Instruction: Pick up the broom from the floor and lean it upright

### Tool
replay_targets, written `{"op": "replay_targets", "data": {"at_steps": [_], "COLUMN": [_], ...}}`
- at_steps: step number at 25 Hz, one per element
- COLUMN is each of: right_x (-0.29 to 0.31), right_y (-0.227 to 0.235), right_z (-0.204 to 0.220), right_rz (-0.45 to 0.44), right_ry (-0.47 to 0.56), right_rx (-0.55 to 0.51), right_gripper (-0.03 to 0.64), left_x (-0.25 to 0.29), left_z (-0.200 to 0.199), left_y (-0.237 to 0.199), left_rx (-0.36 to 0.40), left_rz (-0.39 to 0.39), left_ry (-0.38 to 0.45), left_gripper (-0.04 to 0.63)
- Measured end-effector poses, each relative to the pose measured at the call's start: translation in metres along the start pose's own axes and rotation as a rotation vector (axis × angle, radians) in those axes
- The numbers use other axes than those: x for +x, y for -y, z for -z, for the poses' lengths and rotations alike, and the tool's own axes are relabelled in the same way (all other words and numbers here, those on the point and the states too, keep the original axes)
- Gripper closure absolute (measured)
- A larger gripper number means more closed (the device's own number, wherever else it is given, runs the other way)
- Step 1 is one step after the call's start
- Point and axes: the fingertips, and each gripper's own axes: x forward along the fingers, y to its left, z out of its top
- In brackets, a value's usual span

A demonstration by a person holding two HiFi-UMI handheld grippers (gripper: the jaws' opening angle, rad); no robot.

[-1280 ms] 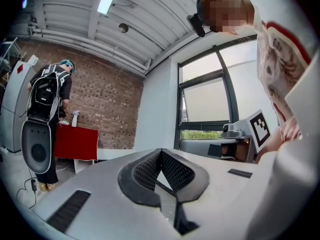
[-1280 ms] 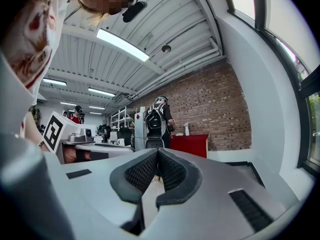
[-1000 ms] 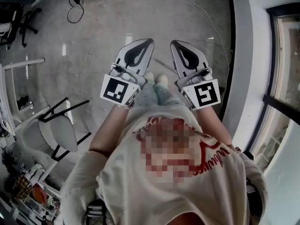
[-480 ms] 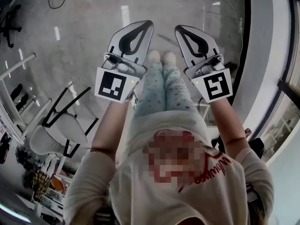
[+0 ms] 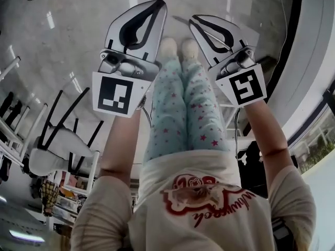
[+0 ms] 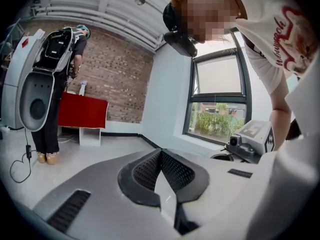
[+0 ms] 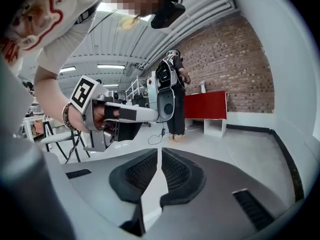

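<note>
The glossy grey floor (image 5: 78, 30) fills the head view. The person bends forward over it, star-print trouser legs (image 5: 183, 109) running to pale shoes between the two tools. A white chair (image 5: 52, 158) stands at the left. Far off, another person (image 6: 55, 84) stands beside a red cabinet (image 6: 82, 111). The left hand-held gripper (image 5: 155, 5) and the right hand-held gripper (image 5: 198, 20) are both closed, nothing between the pads. Of the broom (image 5: 181, 21), only a thin line on the floor just beyond the shoes may be its handle; I cannot tell.
</note>
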Motion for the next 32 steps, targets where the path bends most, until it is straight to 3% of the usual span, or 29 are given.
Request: {"op": "replay_targets", "data": {"at_steps": [6, 12, 14, 19, 25, 32], "right_x": [0.016, 0.042, 0.050, 0.067, 0.088, 0.095], "right_y": [0.010, -0.011, -0.015, -0.014, -0.020, -0.024], "right_z": [0.092, 0.195, 0.224, 0.291, 0.372, 0.480], "right_rz": [-0.073, -0.128, -0.134, -0.121, -0.169, -0.187], "right_ry": [-0.090, -0.235, -0.274, -0.346, -0.463, -0.648], "right_rx": [-0.030, -0.046, -0.034, -0.018, -0.065, -0.108], "right_gripper": [0.591, 0.586, 0.535, 0.513, 0.479, 0.471], "left_x": [0.026, 0.026, 0.026, 0.030, 0.034, 0.034], "left_z": [0.073, 0.146, 0.164, 0.204, 0.243, 0.294], "left_y": [-0.007, -0.021, -0.026, -0.031, -0.037, -0.041], "left_rx": [-0.006, -0.016, -0.020, -0.024, -0.012, -0.012], "left_rz": [-0.003, 0.020, 0.024, 0.041, 0.080, 0.104], "left_ry": [-0.052, -0.082, -0.093, -0.117, -0.143, -0.170], "left_gripper": [0.575, 0.575, 0.575, 0.575, 0.575, 0.575]}}
